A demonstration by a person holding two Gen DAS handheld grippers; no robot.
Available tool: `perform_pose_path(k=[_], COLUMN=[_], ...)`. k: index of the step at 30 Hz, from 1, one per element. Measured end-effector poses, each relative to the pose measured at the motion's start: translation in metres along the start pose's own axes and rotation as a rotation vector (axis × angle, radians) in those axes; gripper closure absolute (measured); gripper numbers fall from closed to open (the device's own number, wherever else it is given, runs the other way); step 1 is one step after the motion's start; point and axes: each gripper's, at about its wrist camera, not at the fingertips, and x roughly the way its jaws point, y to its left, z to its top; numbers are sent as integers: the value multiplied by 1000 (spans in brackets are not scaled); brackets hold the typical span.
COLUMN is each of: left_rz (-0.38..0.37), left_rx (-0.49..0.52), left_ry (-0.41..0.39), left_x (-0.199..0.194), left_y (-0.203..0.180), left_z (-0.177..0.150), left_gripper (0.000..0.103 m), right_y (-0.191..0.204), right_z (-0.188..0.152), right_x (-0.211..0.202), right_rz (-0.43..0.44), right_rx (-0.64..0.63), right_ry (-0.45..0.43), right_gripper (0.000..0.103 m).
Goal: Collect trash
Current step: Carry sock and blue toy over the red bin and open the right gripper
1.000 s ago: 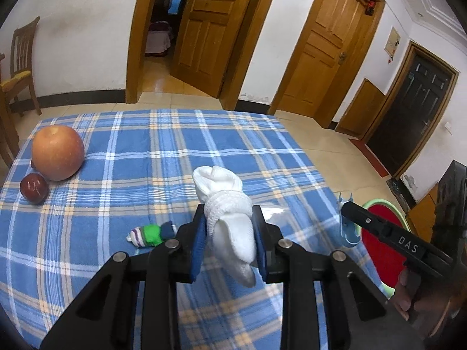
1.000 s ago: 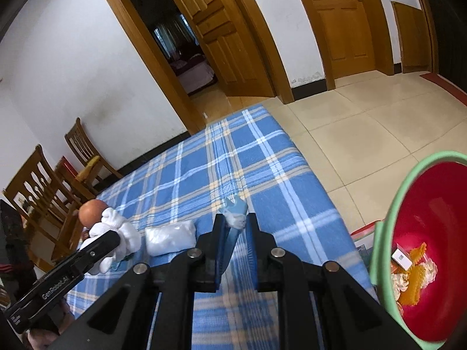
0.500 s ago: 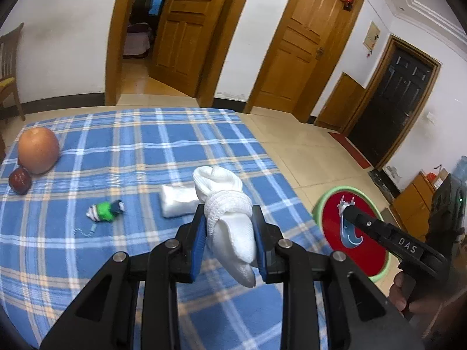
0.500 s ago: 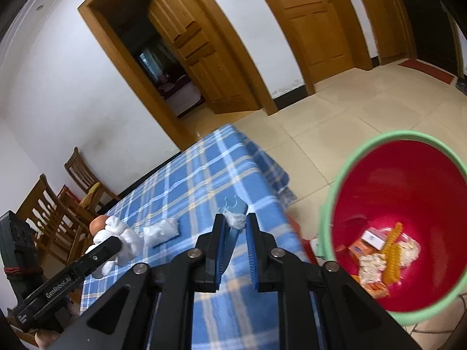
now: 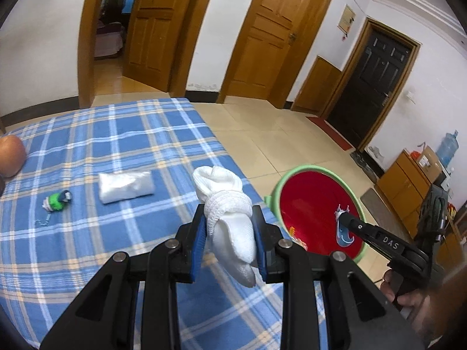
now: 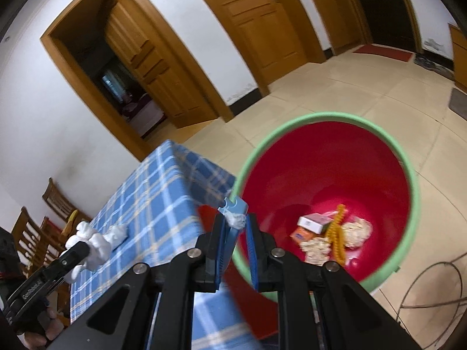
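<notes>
My left gripper (image 5: 229, 230) is shut on a rolled white sock (image 5: 226, 204) and holds it above the table's right edge. My right gripper (image 6: 235, 230) holds a blue jigsaw piece with a white scrap (image 6: 234, 211) over the rim of the red bin with a green rim (image 6: 408, 180); its jaws stand slightly apart, the piece lying against the left pad. The bin (image 5: 294, 172) stands on the floor to the right of the table and holds several pieces of trash (image 6: 329, 233). In the left wrist view the right gripper (image 5: 341, 224) hangs over the bin.
On the blue plaid tablecloth (image 5: 87, 151) lie a white tissue pack (image 5: 125, 186), a small green and white toy (image 5: 57, 201) and an orange fruit (image 5: 10, 154) at the left edge. Wooden chairs (image 6: 55, 207) stand beyond the table. A cable (image 6: 432, 285) lies on the floor.
Both grippers have swung right, from over the table toward the bin. The right gripper now hangs over the bin's rim and its jaws have parted a little.
</notes>
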Motion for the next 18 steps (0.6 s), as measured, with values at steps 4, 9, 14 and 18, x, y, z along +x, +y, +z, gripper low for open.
perform_pose_path(k=[4, 9, 14, 18], left_rz=[-12, -22, -35, -47], left_rx=[25, 47, 72, 90], left_ry=[16, 38, 64, 82], left_x=[6, 16, 28, 37], left_y=[-15, -30, -45, -57], left_z=[-3, -5, -9, -11], left_gripper=[74, 74, 74, 74], right_y=[-19, -41, -62, -70], right_z=[-1, -3, -4, -5], right_x=[-3, -5, -6, -11], right_rz=[-33, -83, -118, -122], right_rx=[24, 54, 96, 110], right_ry=[-7, -13, -4, -9], right_gripper=[86, 83, 83, 79])
